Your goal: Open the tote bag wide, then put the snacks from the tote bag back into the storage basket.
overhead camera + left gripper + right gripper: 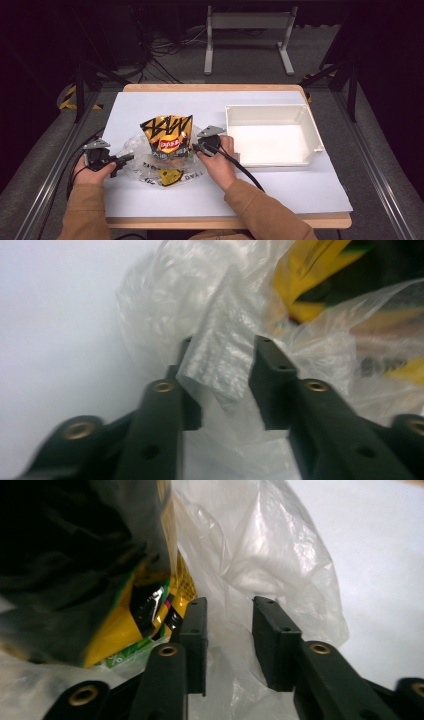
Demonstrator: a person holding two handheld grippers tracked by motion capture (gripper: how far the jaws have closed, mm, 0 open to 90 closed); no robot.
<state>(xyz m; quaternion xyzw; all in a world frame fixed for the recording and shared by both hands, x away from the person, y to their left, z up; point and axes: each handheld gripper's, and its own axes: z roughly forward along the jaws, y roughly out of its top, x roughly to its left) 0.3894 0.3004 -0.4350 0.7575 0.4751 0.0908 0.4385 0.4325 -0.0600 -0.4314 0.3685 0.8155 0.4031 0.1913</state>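
A black and yellow chip bag (167, 136) stands inside a crumpled clear plastic bag (137, 147) on the white table cover. My left gripper (124, 159) is at the plastic bag's left edge. In the left gripper view its jaws (225, 347) stand apart around a fold of the clear plastic (220, 355) without pinching it. My right gripper (196, 148) is at the bag's right edge. Its jaws (230, 602) are also apart, with loose clear plastic (260, 555) between them and the chip bag (115, 625) just to their left.
An empty white bin (305, 117) sits right of the bags, close to my right hand. The white table cover (285, 192) has free room in front and at the back. A metal stand (247, 22) is on the floor beyond the table.
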